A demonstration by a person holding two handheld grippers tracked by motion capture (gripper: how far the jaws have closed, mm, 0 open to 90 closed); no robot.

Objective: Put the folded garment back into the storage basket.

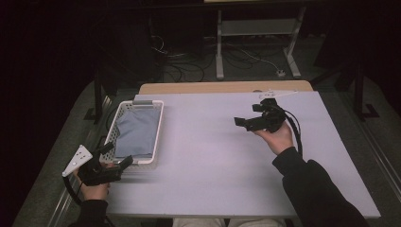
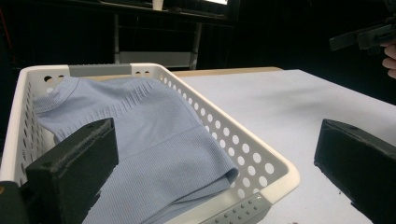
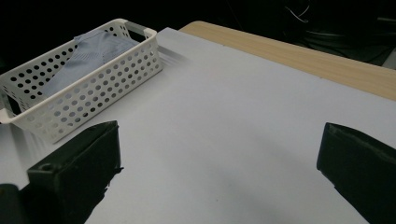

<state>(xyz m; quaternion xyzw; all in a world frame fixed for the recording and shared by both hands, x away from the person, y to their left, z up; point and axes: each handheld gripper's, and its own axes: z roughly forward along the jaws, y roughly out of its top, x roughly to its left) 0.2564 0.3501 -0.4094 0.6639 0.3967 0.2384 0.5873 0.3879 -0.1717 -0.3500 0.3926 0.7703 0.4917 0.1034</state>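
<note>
A white perforated basket [image 1: 158, 124] [image 2: 233, 144] [image 3: 126, 60] stands at the table's left side. A folded pale blue knit garment [image 1: 136, 132] [image 2: 149, 135] [image 3: 93, 49] lies inside it. My left gripper [image 1: 117, 156] [image 2: 215, 177] is open at the basket's near end, with nothing between its jaws. My right gripper [image 1: 247, 115] [image 3: 219, 168] is open and held above the table's right half, pointing left toward the basket. It is empty.
A lavender mat [image 1: 213, 151] covers the table, with a strip of bare wood [image 1: 222, 87] along the far edge. Beyond the table stand a metal frame [image 1: 255, 42] and cables [image 1: 189, 61] on a dark floor.
</note>
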